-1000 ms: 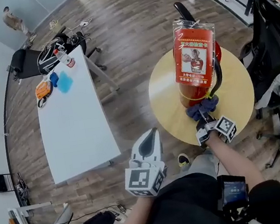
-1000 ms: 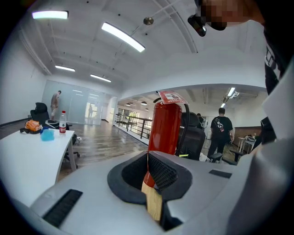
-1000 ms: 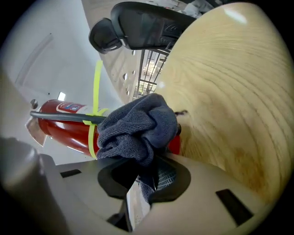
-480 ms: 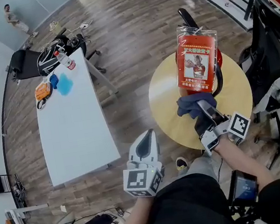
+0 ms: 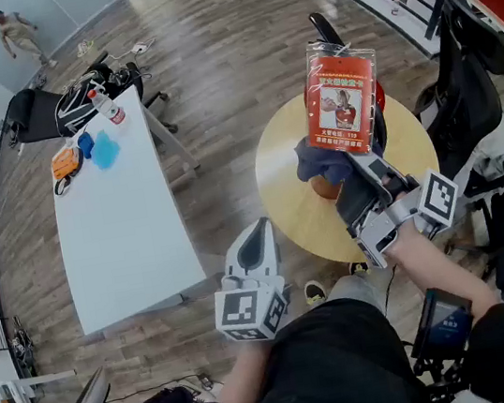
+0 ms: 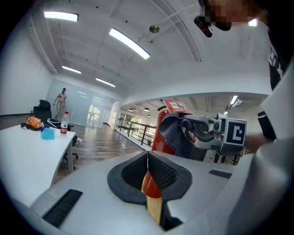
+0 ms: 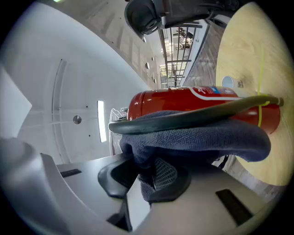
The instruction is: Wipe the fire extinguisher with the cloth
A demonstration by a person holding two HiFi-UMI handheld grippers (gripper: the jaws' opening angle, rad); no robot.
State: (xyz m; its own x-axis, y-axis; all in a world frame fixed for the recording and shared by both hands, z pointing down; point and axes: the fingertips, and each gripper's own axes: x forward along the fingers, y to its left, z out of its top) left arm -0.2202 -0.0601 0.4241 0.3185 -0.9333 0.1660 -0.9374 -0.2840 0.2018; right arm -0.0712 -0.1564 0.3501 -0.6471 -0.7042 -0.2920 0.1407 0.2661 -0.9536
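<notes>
Up goes the right gripper (image 5: 349,169): a second ago it was low at the foot of the fire extinguisher (image 7: 183,98), and now it has climbed to mid-body, taking the dark blue cloth (image 5: 322,161) with it. Its jaws are clamped tight on a fold of that cloth, the rest bunched against the red cylinder and under the black hose (image 7: 197,114) that runs along it. The forearm reaches forward and left from the person's lap, marker cube turned outward. A laminated card (image 5: 341,104) hangs over the front of the extinguisher, which stands upright on the round wooden table (image 5: 286,176).

The left gripper (image 5: 262,253) has barely shifted; it hangs low over the knees, jaws pressed together with nothing between them, pointing toward the extinguisher.

Off to the left, a long white table (image 5: 125,235) carries a bottle (image 5: 100,106) and a blue item (image 5: 104,153) at its far end. Plank flooring (image 5: 209,51) all round, dark office chairs (image 5: 461,87) to the right, and a person (image 5: 14,29) stands far off.
</notes>
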